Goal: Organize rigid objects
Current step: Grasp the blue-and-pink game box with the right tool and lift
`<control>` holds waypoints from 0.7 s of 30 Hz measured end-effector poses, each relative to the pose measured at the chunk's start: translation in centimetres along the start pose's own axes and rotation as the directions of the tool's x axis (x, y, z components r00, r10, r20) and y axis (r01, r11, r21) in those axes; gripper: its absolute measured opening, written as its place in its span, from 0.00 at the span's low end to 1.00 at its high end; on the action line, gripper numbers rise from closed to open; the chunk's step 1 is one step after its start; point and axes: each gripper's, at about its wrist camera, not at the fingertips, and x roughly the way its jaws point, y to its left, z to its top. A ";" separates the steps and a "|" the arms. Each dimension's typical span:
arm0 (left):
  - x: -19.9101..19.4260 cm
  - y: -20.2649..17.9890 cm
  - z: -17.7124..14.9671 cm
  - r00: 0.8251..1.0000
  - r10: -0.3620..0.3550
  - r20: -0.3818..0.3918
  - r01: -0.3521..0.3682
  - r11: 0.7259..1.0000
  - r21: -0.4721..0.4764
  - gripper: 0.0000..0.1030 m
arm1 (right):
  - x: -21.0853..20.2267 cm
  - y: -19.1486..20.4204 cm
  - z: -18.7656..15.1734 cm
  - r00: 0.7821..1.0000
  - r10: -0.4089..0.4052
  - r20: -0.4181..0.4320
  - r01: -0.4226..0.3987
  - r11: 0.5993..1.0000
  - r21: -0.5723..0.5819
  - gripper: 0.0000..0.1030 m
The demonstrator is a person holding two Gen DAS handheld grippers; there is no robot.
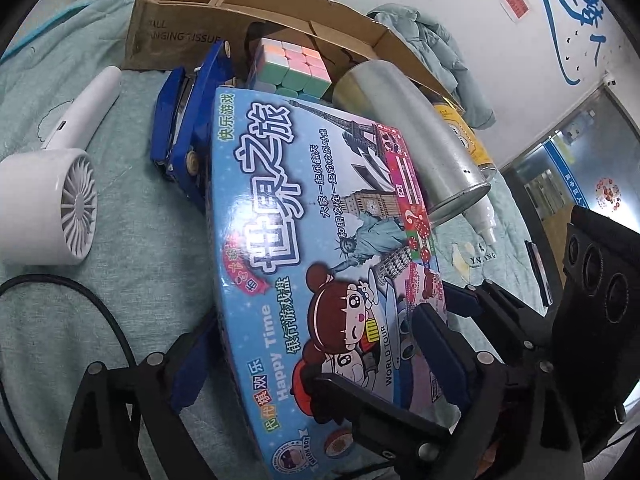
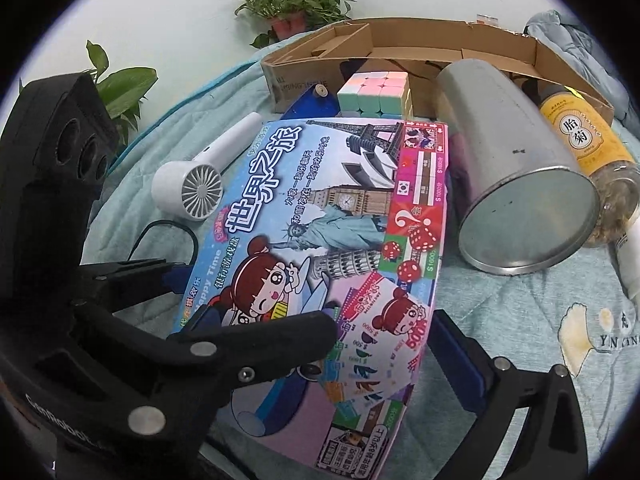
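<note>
We've got both claws, left (image 1: 320, 360) and right (image 2: 384, 340), spread wide around the board game box (image 1: 320, 216): light, stiff, glossy cardboard, so we'd pinch its near edges.

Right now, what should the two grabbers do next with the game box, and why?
Probably close both grippers on the game box first. The left gripper and right gripper each straddle its near end with jaws wide, so nothing seems to be gripping it yet. It lies on the blanket in front of the cardboard box, and needs a firm hold before lifting.
</note>
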 end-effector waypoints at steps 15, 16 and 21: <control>-1.8 -0.6 -0.2 0.993 0.049 0.112 -0.055 0.997 0.045 0.83 | -0.9 0.5 0.0 0.998 -0.022 0.067 0.021 1.000 0.019 0.99; -2.3 -0.9 -0.1 0.990 0.054 0.131 -0.062 0.996 0.056 0.82 | -1.2 0.5 0.1 0.996 -0.023 0.082 0.021 1.000 0.020 0.99; -4.1 -1.8 0.5 0.977 0.064 0.201 -0.086 0.991 0.100 0.81 | -2.2 0.9 0.8 0.990 -0.026 0.136 0.025 1.000 0.008 0.99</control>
